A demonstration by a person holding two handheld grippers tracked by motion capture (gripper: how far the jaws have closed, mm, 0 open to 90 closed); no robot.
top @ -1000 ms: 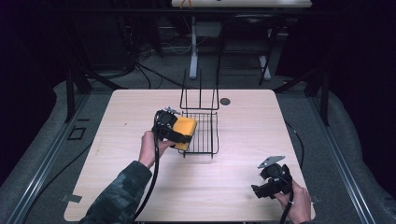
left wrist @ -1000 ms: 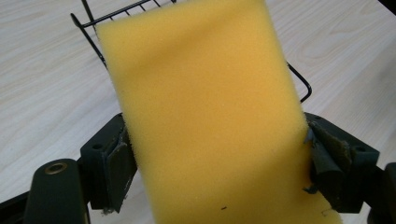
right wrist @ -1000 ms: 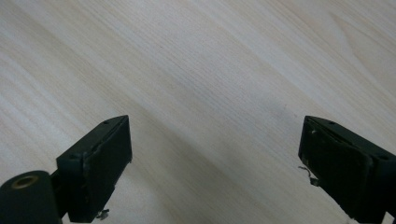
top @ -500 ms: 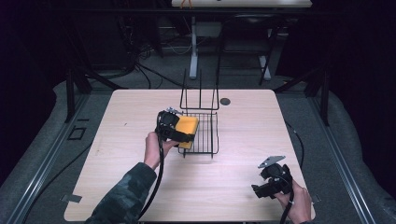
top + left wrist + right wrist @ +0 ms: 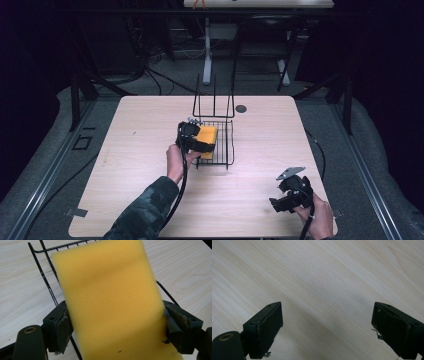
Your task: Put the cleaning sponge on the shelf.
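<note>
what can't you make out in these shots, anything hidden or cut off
- Whether the sponge rests on the rack or hangs above it: in the left gripper view the sponge covers the wires below it, and the high view is too small to tell.
- The sponge's lower end: cut off by the bottom edge of the left gripper view.
- The small dark disc behind the rack: too small in the high view to identify.

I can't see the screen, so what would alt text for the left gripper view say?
A yellow sponge stands gripped between the two black tongs of the left gripper, one pressing each side edge. Behind it run the thin black bars of a wire rack on a pale wooden table.
</note>
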